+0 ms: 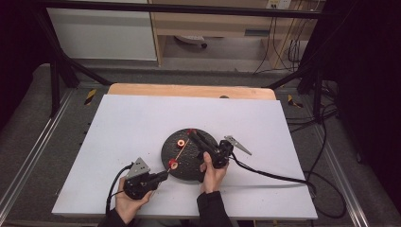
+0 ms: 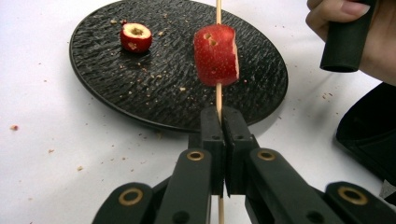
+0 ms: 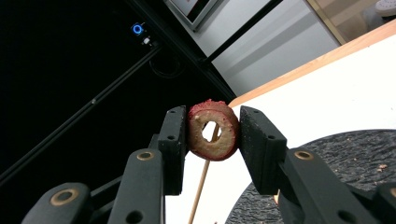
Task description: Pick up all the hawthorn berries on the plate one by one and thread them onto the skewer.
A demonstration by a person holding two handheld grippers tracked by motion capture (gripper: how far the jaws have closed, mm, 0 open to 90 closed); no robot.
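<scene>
The skewer (image 2: pixel 218 95) is a thin wooden stick, clamped near one end between the closed jaws of the left hand-held gripper (image 2: pixel 225 122). In the high view its long axis runs diagonally over the black plate (image 1: pixel 185 165), from the left hand-held gripper (image 1: pixel 164 176) at the plate's near-left rim up and away toward the right hand-held gripper (image 1: pixel 191 133) at the far side. One red fruit piece (image 2: pixel 216 55) is already threaded on it, sitting just beyond the left jaws and above the plate's rough surface.

The right hand-held gripper (image 3: pixel 211 135) pinches a cored fruit ring (image 3: pixel 213 129) by its flat sides, the hole facing the camera; the skewer (image 3: pixel 201 182) shows through and below that hole, so ring and stick line up, though I cannot tell whether the tip has entered.

A second cut fruit piece (image 2: pixel 136 37) lies loose on the plate, apart from the stick. Crumbs dot the plate and the white worktop (image 1: pixel 123 127). The person's right hand (image 1: pixel 211 174) rests at the plate's near edge.
</scene>
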